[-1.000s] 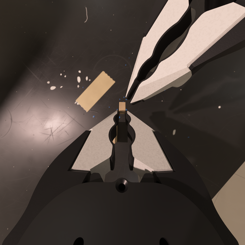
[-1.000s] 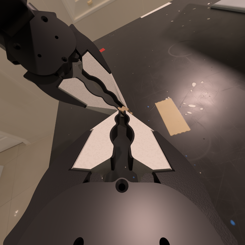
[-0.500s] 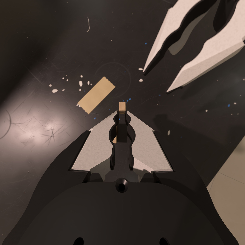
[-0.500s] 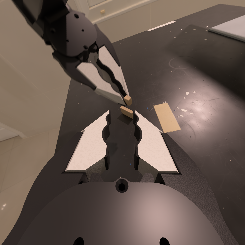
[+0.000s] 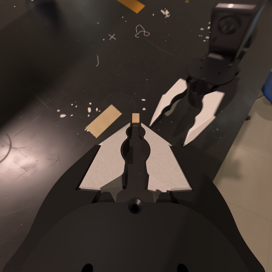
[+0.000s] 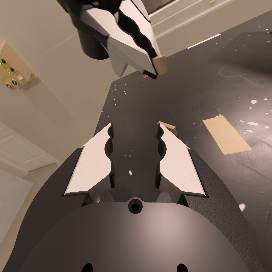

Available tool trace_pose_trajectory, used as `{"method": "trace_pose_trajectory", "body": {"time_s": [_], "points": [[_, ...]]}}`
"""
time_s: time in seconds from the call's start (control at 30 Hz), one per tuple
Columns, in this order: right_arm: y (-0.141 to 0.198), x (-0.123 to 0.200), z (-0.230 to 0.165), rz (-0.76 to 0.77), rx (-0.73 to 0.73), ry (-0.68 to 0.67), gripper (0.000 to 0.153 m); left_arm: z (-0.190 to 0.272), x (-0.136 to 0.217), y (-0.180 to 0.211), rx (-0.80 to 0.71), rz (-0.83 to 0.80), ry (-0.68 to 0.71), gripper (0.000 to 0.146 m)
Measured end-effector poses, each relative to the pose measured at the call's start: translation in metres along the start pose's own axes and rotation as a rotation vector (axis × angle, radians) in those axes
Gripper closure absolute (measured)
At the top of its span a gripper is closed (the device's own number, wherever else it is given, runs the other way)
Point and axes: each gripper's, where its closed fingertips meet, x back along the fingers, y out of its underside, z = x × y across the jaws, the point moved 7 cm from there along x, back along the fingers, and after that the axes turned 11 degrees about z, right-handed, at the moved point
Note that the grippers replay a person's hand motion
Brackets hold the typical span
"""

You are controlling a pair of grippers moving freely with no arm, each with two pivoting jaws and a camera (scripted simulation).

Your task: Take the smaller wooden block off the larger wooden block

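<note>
The left gripper, black-bodied with pale tapered fingers, has its jaws pressed narrow on a small pale wooden block that pokes out just past the fingertips; in the right wrist view that same gripper hangs high above the dark scratched tabletop, the small block pinched at its tip and clear of everything below. The right gripper stands with its jaws spread wide and nothing between them, only bare table showing in the gap. Just beyond its right fingertip, partly hidden by that finger, the larger tan wooden block lies on the table, well below the lifted small block. Farther to the right of it a flat beige strip of tape is stuck to the surface among white paint flecks. From the left wrist view the right gripper sits off to the right, open, its fingertips near the table, with the tape strip to the left of the held block
</note>
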Motion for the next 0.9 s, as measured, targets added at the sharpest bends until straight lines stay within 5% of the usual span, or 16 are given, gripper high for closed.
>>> {"method": "trace_pose_trajectory", "body": {"time_s": [0.4,0.9], "points": [[-0.033,-0.008,0.020,0.356,0.156,-0.045,0.087,0.015,0.014,-0.030,0.046,0.078,0.131,0.138],[-0.073,0.009,0.008,0.435,0.576,-0.091,0.091,0.029,0.021,-0.048,0.112,0.110,0.312,0.138]]}}
